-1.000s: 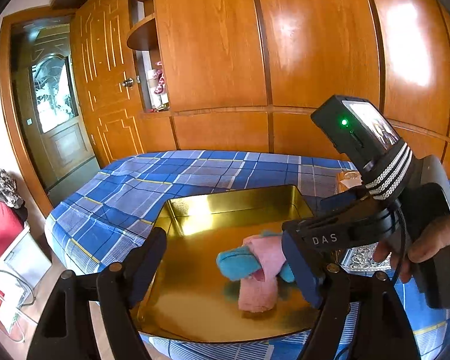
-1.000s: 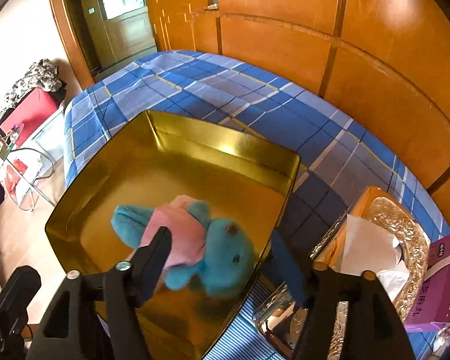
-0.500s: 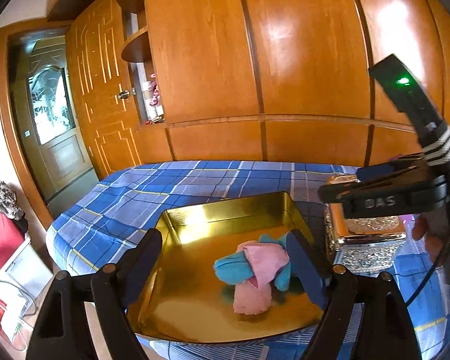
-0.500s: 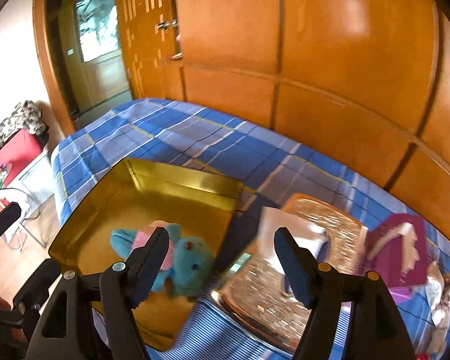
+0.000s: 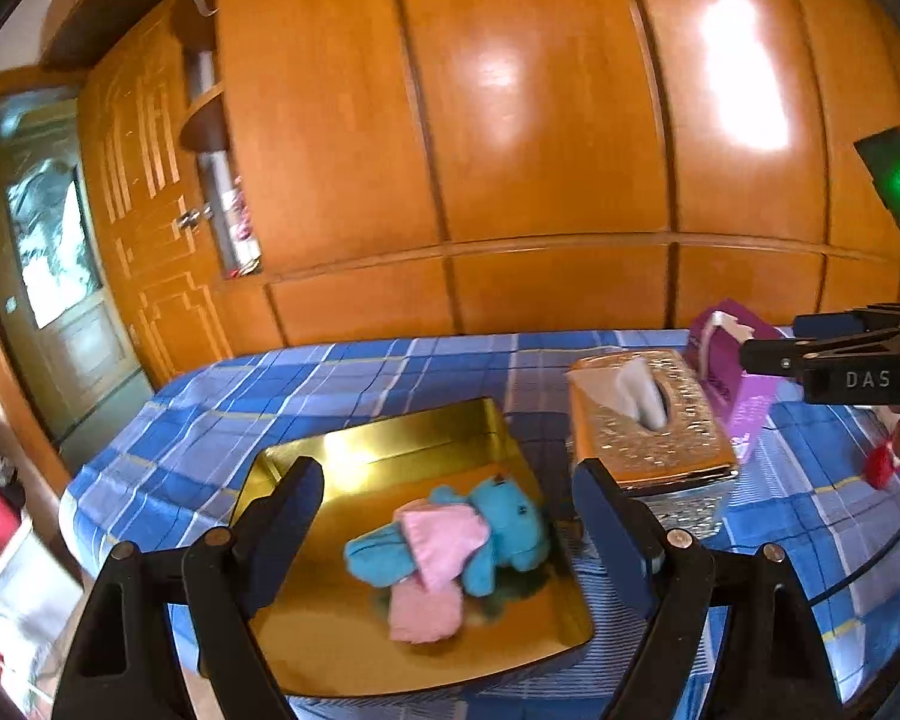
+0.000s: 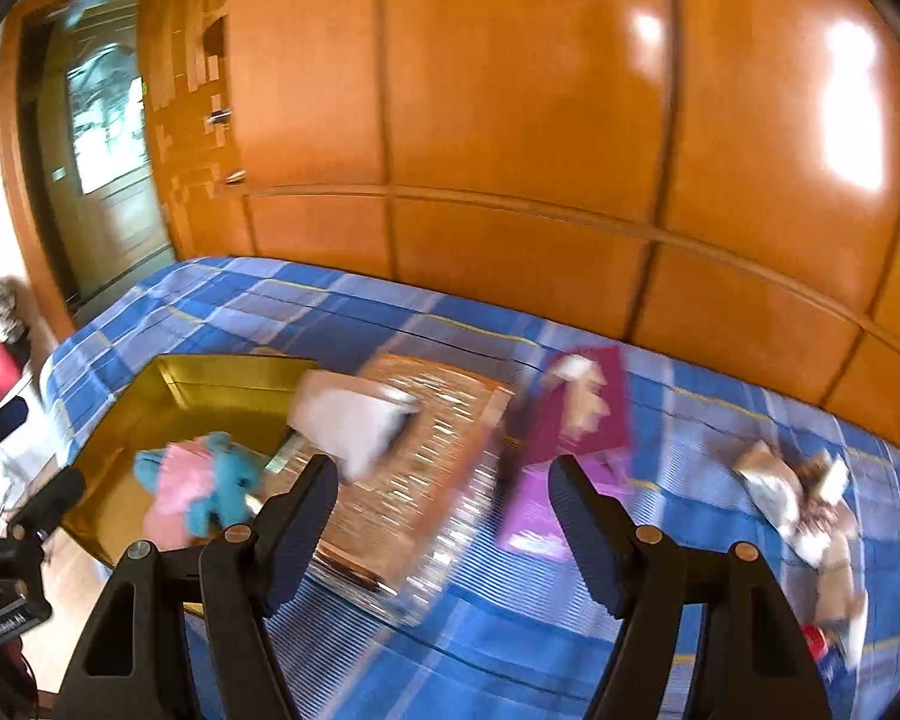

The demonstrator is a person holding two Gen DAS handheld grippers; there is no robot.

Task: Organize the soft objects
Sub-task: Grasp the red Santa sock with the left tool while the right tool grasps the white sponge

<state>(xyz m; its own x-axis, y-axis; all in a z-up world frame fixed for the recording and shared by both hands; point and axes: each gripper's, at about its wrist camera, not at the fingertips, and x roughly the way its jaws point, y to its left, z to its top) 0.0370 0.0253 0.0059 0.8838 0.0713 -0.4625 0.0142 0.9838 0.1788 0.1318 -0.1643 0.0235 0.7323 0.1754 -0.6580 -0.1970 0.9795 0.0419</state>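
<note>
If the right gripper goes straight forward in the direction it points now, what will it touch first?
Probably the purple packet, which sits between the open right gripper's fingers in its own view, on the blue checked bedspread. The ornate tissue box lies just left of that line. Blur makes depth uncertain.

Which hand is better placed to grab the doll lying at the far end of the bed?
Right. Its open, empty tongs face toward the doll on the bedspread. The left tongs sit over the gold tray, where the blue toy already lies.
</note>
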